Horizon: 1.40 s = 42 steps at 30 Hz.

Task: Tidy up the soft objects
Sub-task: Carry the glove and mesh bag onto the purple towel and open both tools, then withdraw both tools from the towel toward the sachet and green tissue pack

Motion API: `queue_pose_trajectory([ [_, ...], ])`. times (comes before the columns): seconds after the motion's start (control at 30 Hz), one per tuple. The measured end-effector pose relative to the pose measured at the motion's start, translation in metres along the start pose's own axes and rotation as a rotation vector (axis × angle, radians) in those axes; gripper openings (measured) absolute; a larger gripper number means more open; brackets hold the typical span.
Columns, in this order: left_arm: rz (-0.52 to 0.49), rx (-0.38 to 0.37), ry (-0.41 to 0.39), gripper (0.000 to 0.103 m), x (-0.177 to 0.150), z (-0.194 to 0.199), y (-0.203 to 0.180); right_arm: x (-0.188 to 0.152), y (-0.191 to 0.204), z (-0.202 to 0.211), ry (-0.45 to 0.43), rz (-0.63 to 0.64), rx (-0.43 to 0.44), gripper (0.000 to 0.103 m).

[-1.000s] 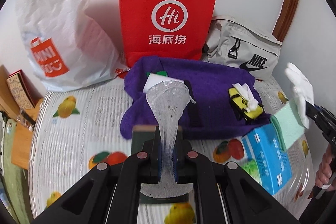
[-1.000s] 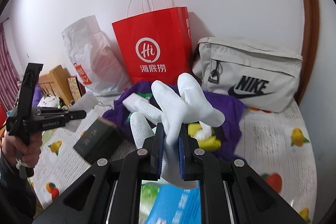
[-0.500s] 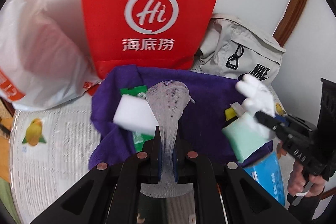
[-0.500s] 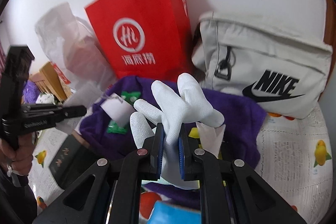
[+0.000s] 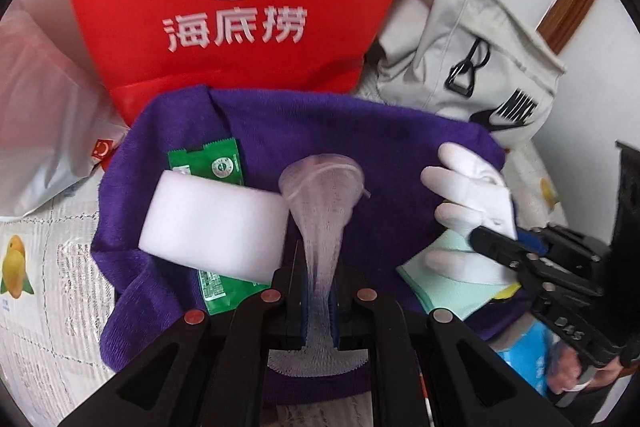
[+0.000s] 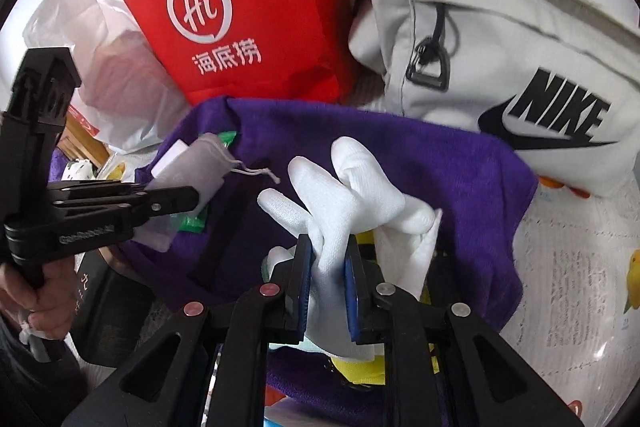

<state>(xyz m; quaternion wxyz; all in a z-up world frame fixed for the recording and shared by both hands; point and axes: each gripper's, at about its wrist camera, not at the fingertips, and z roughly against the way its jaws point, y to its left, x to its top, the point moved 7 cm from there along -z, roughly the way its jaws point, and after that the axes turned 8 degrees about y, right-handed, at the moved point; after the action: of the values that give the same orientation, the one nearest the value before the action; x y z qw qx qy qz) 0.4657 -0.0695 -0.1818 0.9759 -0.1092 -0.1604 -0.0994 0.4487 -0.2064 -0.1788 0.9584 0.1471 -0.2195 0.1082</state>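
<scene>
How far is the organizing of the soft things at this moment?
Already lying on the purple towel: a white sponge and a green packet. In hand: the left gripper pinches a mesh pouch; the right gripper, jaws just opening, has a white glove between its pads over the towel. Left: setting both down.

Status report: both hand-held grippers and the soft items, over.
Left hand-held gripper shut on mesh pouch. Right hand-held gripper, jaws just eased wider, white glove between them. Both above purple towel; white sponge beside pouch.
</scene>
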Motion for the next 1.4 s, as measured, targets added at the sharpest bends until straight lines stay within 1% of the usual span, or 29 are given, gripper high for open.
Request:
queue_pose_trajectory([
  [0.1, -0.001, 0.000, 0.014, 0.008, -0.001, -0.007, 0.000, -0.001, -0.003, 0.000, 0.004, -0.012, 0.013, 0.017],
  [0.17, -0.003, 0.011, 0.020, 0.008, -0.001, -0.009, 0.001, -0.002, -0.003, 0.001, 0.004, -0.012, 0.008, 0.020],
  [0.2, -0.008, 0.015, 0.018, 0.010, -0.001, -0.010, 0.001, -0.002, -0.004, 0.001, 0.004, -0.012, 0.008, 0.023],
  [0.23, -0.013, 0.017, 0.020, 0.012, -0.001, -0.010, 0.000, -0.002, -0.004, 0.001, 0.004, -0.011, 0.010, 0.028],
  [0.27, -0.014, 0.019, 0.025, 0.018, -0.001, -0.011, 0.000, -0.002, -0.004, 0.002, 0.004, -0.010, 0.009, 0.031],
  [0.3, -0.015, 0.026, 0.032, 0.023, -0.001, -0.012, 0.000, -0.002, -0.003, 0.003, 0.002, -0.007, 0.006, 0.040],
  [0.33, -0.021, 0.035, 0.031, 0.025, -0.002, -0.013, -0.001, -0.002, -0.004, 0.004, -0.001, -0.007, 0.001, 0.049],
  [0.43, -0.035, 0.049, 0.025, 0.035, -0.001, -0.013, -0.005, -0.002, -0.003, 0.008, -0.012, 0.000, -0.007, 0.054],
  [0.47, -0.037, 0.049, 0.025, 0.042, -0.001, -0.012, -0.005, -0.003, -0.003, 0.008, -0.005, 0.007, -0.010, 0.055],
  [0.5, -0.038, 0.049, 0.021, 0.047, -0.001, -0.010, -0.006, -0.003, -0.002, 0.009, 0.003, 0.012, -0.019, 0.057],
  [0.53, -0.040, 0.048, 0.017, 0.049, -0.001, -0.008, -0.006, -0.003, -0.002, 0.010, 0.002, 0.016, -0.024, 0.057],
  [0.6, -0.044, 0.052, 0.008, 0.058, -0.002, -0.003, -0.007, -0.002, -0.001, 0.013, -0.007, 0.021, -0.029, 0.058],
  [0.77, -0.049, 0.084, -0.009, 0.059, -0.008, 0.017, -0.006, -0.001, 0.000, 0.022, -0.016, 0.021, -0.056, 0.059],
  [0.93, -0.045, 0.129, -0.037, 0.059, -0.022, 0.040, -0.001, -0.006, 0.006, 0.049, -0.050, 0.037, -0.077, 0.059],
  [1.03, -0.029, 0.128, -0.044, 0.059, -0.036, 0.053, 0.001, -0.014, 0.013, 0.066, -0.071, 0.042, -0.074, 0.059],
  [1.2, -0.034, 0.126, -0.044, 0.059, -0.067, 0.070, -0.005, -0.042, 0.027, 0.091, -0.090, 0.046, -0.068, 0.059],
  [1.4, -0.059, 0.095, -0.048, 0.060, -0.106, 0.086, -0.022, -0.087, 0.044, 0.115, -0.104, 0.028, -0.047, 0.059],
])
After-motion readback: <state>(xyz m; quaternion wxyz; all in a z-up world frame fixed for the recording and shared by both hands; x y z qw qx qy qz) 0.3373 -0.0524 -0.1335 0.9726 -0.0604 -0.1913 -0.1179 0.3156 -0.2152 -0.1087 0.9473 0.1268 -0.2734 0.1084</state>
